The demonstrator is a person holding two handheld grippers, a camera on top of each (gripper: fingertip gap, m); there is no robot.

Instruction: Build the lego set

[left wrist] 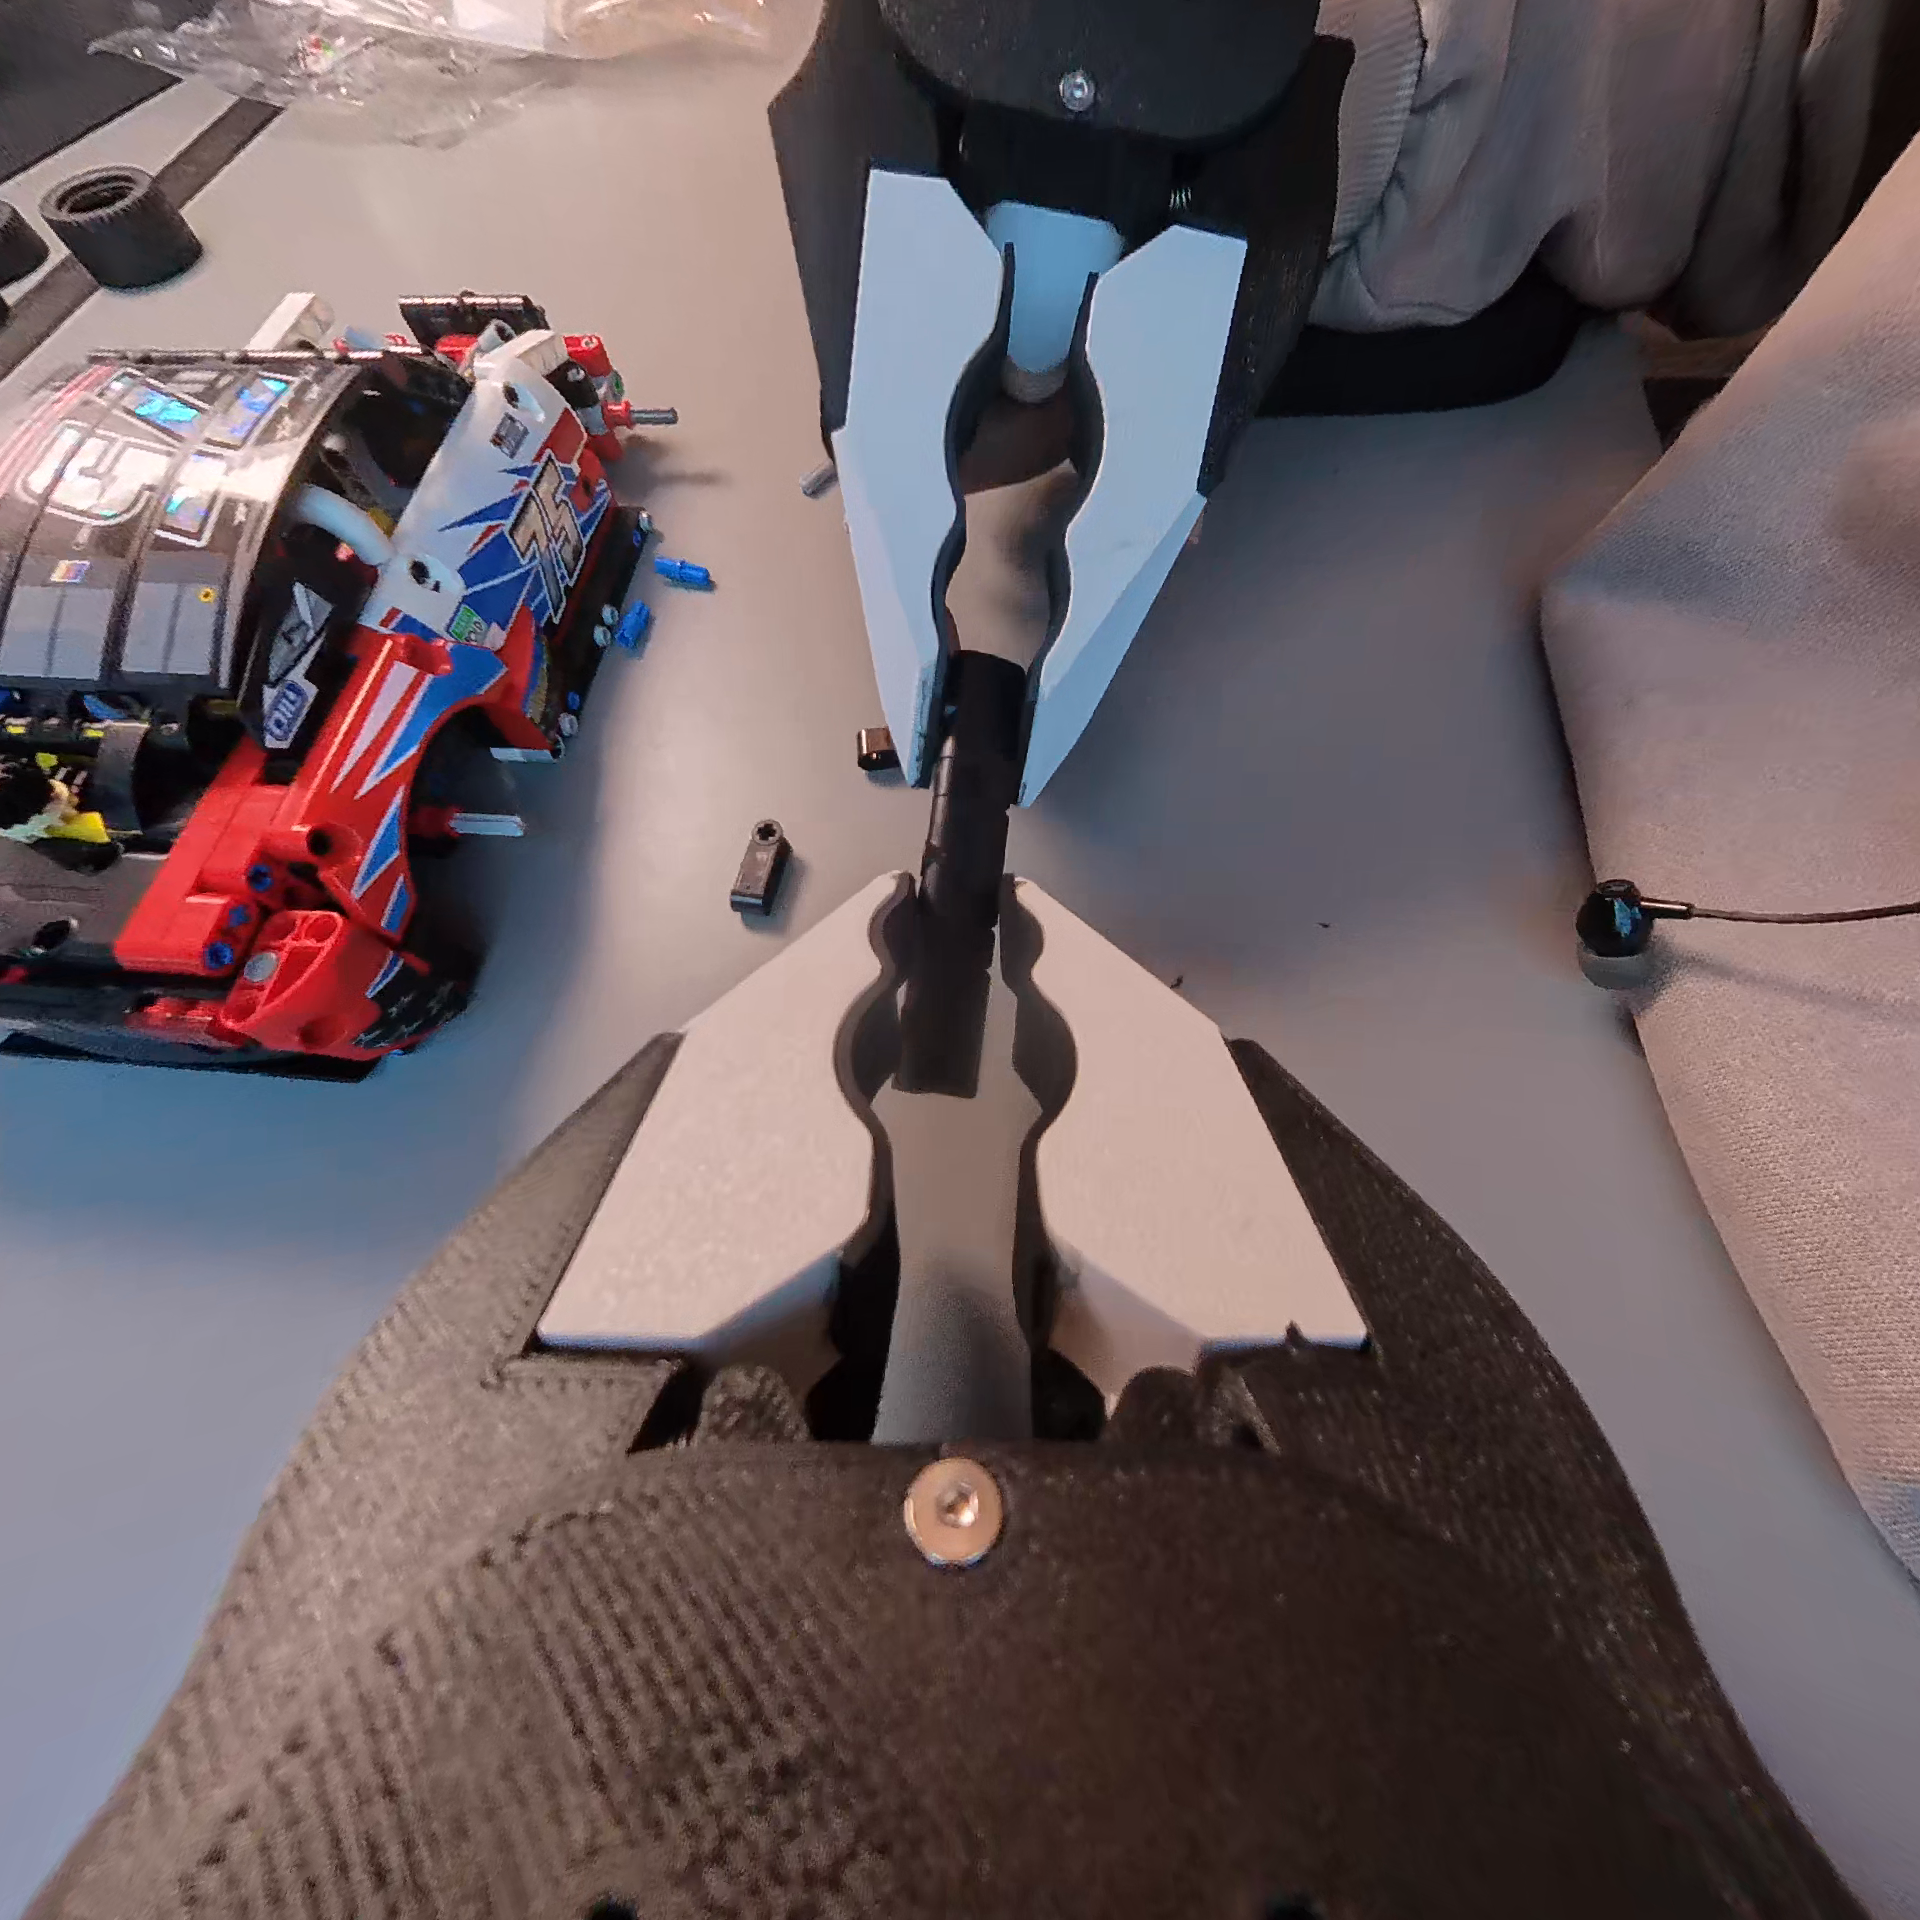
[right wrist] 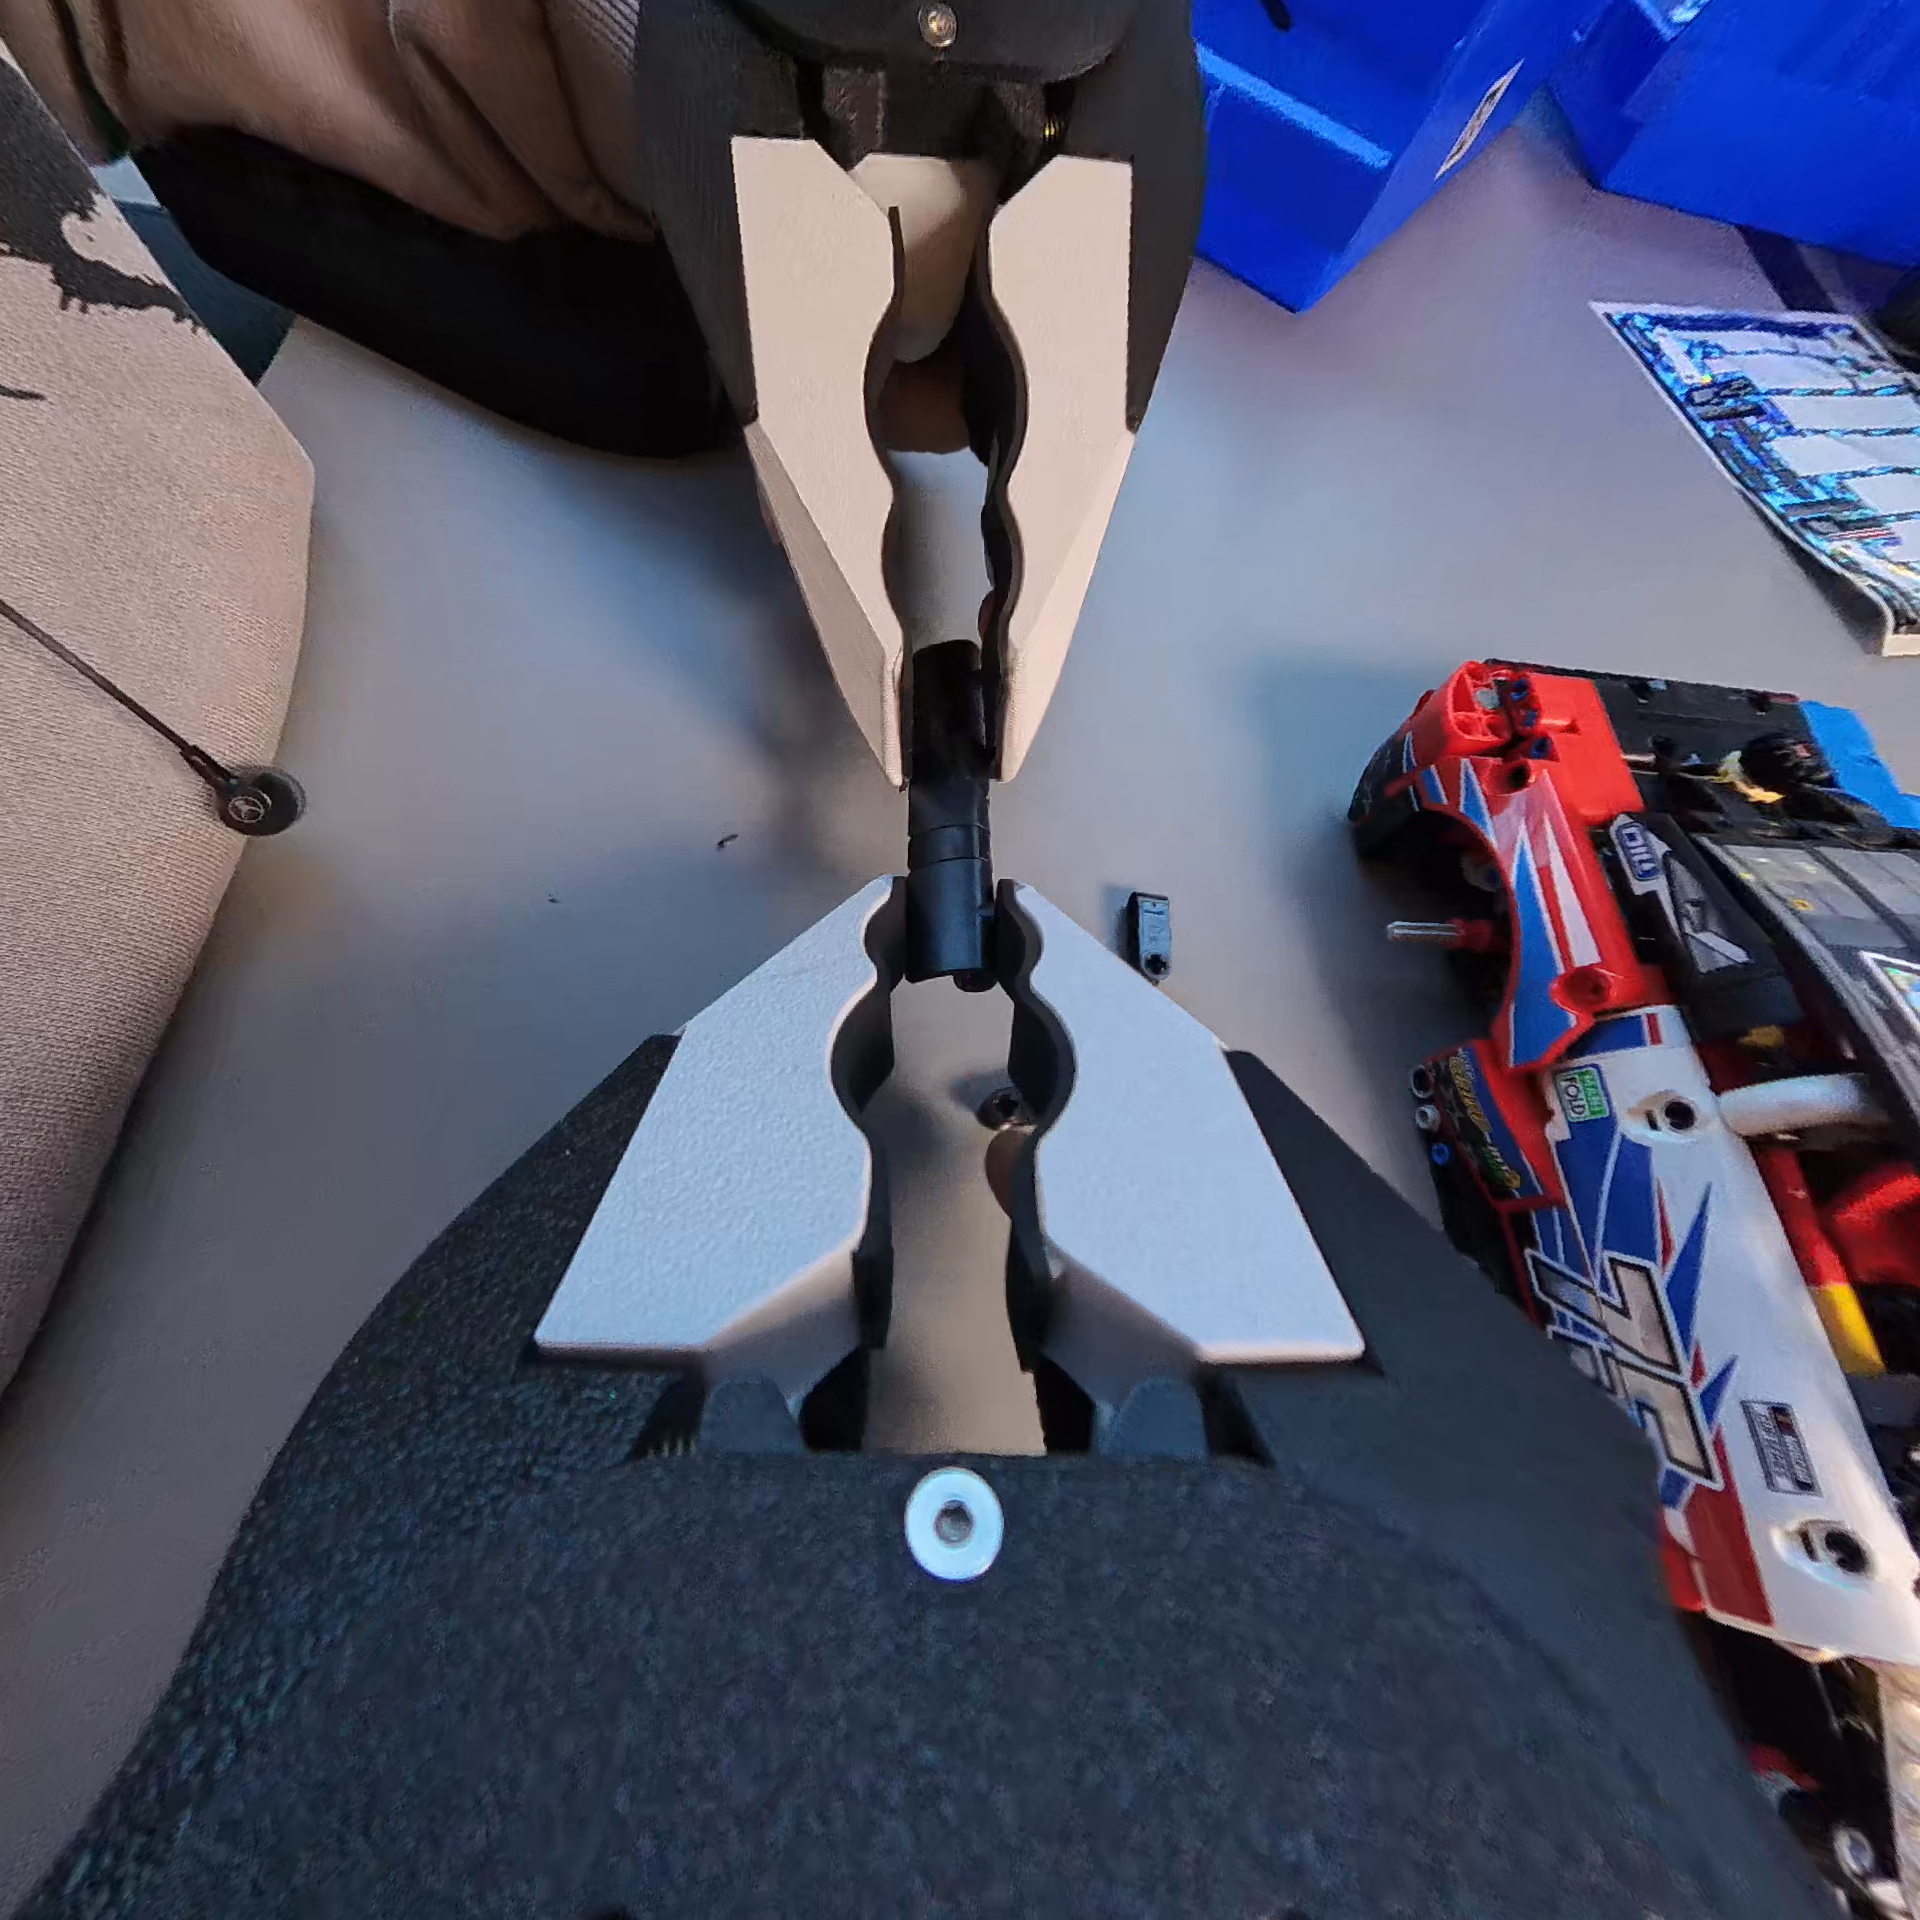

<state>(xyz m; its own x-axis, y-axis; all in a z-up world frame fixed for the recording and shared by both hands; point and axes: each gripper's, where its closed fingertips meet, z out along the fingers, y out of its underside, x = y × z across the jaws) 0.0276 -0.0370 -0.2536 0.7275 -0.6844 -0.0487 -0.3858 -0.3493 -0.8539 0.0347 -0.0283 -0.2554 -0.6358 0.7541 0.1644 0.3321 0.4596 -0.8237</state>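
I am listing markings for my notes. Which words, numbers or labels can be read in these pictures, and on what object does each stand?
I do not copy writing out; these things bear it.
Lego car: a large number and small sponsor stickers on its side panels.
Printed sheet: too blurred to read.
Blue bin: one label, too small to read.
Left gripper, right gripper, black piece: none.

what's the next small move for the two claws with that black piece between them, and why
Probably press the two claws straight toward each other. The left claw and the right claw each grip one end of the black piece in line, tip to tip above the table, and seams show at mid-length, which suggests parts not fully seated. The car model sits aside.
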